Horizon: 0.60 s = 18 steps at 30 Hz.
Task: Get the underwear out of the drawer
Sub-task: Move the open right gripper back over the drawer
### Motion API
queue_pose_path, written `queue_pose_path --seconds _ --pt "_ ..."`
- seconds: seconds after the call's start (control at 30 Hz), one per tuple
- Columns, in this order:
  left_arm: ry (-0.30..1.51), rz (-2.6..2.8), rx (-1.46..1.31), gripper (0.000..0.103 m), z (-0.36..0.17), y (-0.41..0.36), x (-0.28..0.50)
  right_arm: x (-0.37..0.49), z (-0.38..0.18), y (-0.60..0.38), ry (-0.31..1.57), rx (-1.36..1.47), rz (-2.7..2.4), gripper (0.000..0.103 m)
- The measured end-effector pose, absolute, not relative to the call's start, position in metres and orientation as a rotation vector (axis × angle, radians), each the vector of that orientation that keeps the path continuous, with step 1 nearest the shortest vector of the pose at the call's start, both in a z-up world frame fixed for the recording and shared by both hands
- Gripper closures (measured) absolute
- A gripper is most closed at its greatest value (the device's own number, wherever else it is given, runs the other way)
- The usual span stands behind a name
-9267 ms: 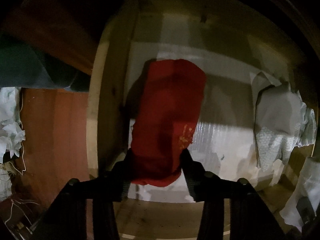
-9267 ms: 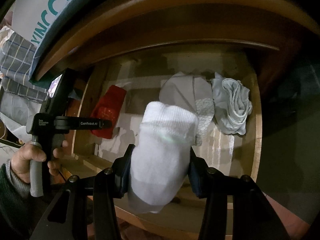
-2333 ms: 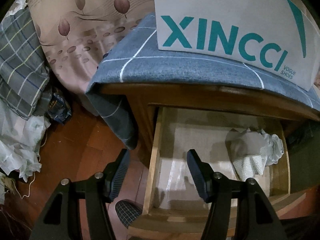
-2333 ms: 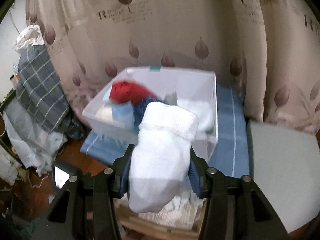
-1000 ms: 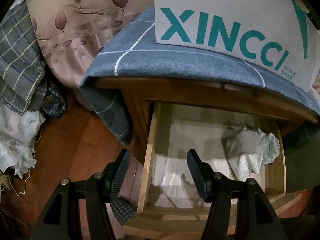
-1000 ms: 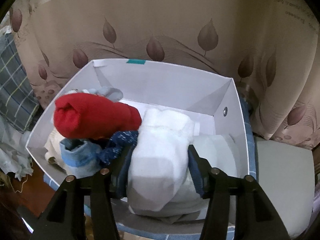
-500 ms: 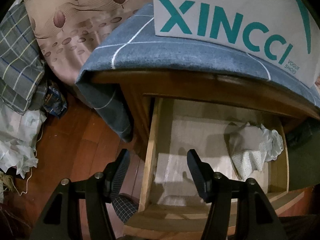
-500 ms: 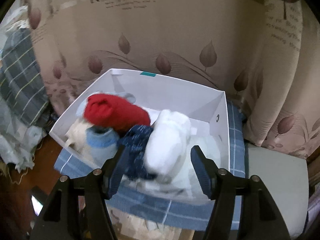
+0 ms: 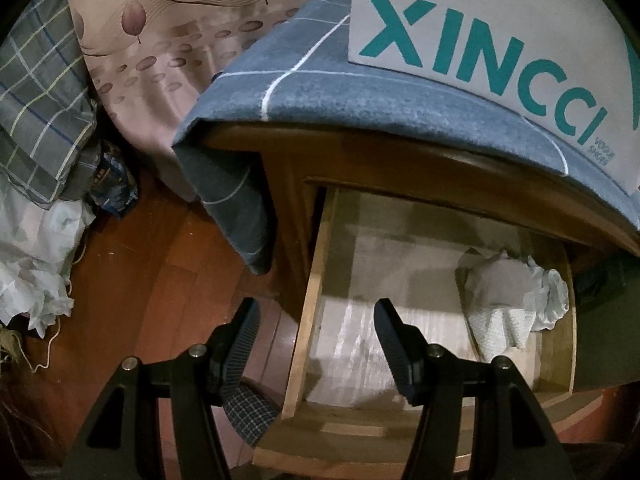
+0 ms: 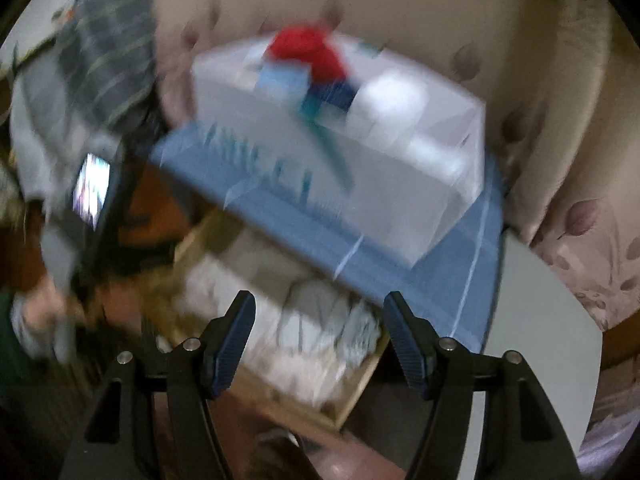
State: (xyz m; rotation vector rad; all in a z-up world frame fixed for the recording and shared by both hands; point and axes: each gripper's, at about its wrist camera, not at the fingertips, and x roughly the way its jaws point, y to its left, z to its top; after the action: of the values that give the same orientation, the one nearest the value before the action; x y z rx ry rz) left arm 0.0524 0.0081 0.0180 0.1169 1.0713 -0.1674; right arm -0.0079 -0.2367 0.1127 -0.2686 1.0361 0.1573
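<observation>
The wooden drawer (image 9: pixel 316 280) stands pulled out under a night table. A pale crumpled underwear bundle (image 9: pixel 512 304) lies at its right end. My left gripper (image 9: pixel 316 312) hangs open and empty above the drawer's left wall. The right wrist view is blurred. My right gripper (image 10: pixel 320 304) is open with nothing between its fingers, above the drawer's pale underwear (image 10: pixel 320 324). Behind it the white box (image 10: pixel 360 184) holds a red roll (image 10: pixel 304 52), blue pieces and the white roll (image 10: pixel 392 96).
The white XINCCI box (image 9: pixel 480 20) rests on a blue checked cloth (image 9: pixel 360 100) covering the night table. Patterned curtain, plaid fabric (image 9: pixel 36 100) and white bags sit on the red-brown floor at left. A hand (image 10: pixel 40 312) holds the other gripper handle.
My right gripper let go of the white roll in the box, drew back and swung down toward the drawer. The left gripper has barely moved.
</observation>
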Motion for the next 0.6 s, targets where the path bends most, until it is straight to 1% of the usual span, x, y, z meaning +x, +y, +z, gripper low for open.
queue_pose_path --seconds 0.1,0.17,0.37,0.47,0.6 --pt "1.09 -0.18 0.111 0.042 0.016 0.008 0.053 -0.01 0.07 -0.238 1.109 -0.321 0.186 0.039" --pt "1.087 -0.173 0.113 0.042 0.016 0.009 0.052 -0.005 0.041 -0.24 1.163 -0.358 0.189 0.041" --pt "1.105 -0.186 0.081 0.042 0.017 0.013 0.052 0.018 -0.029 -0.243 1.254 -0.498 0.22 0.042" --pt "1.1 -0.175 0.091 0.042 0.018 0.014 0.051 0.027 -0.056 -0.242 1.273 -0.625 0.223 0.042" --pt "1.105 -0.182 0.069 0.042 0.019 0.016 0.05 0.039 -0.082 -0.248 1.285 -0.721 0.224 0.042"
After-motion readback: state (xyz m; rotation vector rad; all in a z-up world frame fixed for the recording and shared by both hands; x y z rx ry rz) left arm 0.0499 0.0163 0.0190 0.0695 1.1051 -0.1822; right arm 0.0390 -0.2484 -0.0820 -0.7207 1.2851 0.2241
